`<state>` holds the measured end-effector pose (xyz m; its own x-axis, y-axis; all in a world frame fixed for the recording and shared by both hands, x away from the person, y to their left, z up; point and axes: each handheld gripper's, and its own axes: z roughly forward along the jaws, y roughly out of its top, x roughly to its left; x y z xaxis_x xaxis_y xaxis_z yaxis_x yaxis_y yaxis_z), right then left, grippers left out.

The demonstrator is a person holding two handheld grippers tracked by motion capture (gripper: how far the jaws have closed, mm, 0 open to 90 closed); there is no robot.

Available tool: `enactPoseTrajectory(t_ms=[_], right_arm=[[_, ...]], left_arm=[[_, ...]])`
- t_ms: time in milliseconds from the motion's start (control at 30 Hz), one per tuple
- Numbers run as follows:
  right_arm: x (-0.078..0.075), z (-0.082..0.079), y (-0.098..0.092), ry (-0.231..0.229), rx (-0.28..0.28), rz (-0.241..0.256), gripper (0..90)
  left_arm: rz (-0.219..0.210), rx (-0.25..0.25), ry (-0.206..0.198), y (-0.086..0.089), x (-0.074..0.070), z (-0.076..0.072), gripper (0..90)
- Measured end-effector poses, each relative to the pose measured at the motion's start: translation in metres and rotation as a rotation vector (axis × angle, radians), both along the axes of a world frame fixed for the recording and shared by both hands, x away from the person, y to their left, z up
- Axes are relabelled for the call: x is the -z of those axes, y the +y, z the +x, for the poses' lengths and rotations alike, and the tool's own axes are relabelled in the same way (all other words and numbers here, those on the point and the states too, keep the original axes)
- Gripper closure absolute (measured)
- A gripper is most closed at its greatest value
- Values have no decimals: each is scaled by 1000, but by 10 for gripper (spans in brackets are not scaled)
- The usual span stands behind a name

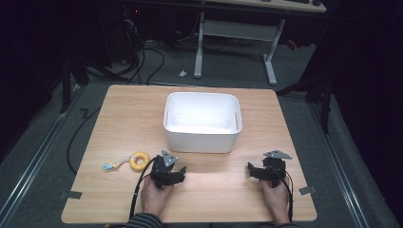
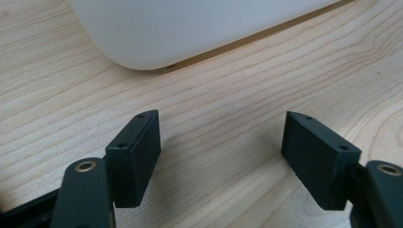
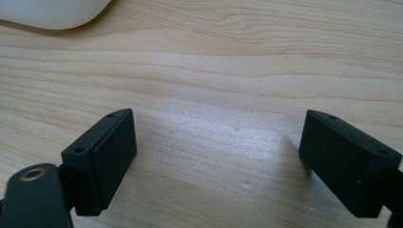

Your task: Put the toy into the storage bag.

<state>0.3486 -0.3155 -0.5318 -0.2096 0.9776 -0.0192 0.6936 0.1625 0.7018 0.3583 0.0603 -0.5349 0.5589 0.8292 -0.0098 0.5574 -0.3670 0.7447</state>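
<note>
Left hand-held gripper spread wide over bare worktop, just right of yellow ring toy. Right hand-held gripper likewise spread, holding nothing. White bin just beyond both.

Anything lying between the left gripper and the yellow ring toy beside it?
Nothing: in the high view, the short stretch between the left gripper and the yellow ring toy is bare wood of the table, crossed only by the gripper's own black cable.

Dark room, grey floor, white desk frame
</note>
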Motion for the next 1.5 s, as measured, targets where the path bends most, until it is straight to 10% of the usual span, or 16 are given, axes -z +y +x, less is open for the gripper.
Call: enactPoseTrajectory(t_ms=[1500], right_arm=[[0, -3, 0, -18, -16, 4, 209]], left_arm=[[8, 30, 14, -1, 0, -1, 206]])
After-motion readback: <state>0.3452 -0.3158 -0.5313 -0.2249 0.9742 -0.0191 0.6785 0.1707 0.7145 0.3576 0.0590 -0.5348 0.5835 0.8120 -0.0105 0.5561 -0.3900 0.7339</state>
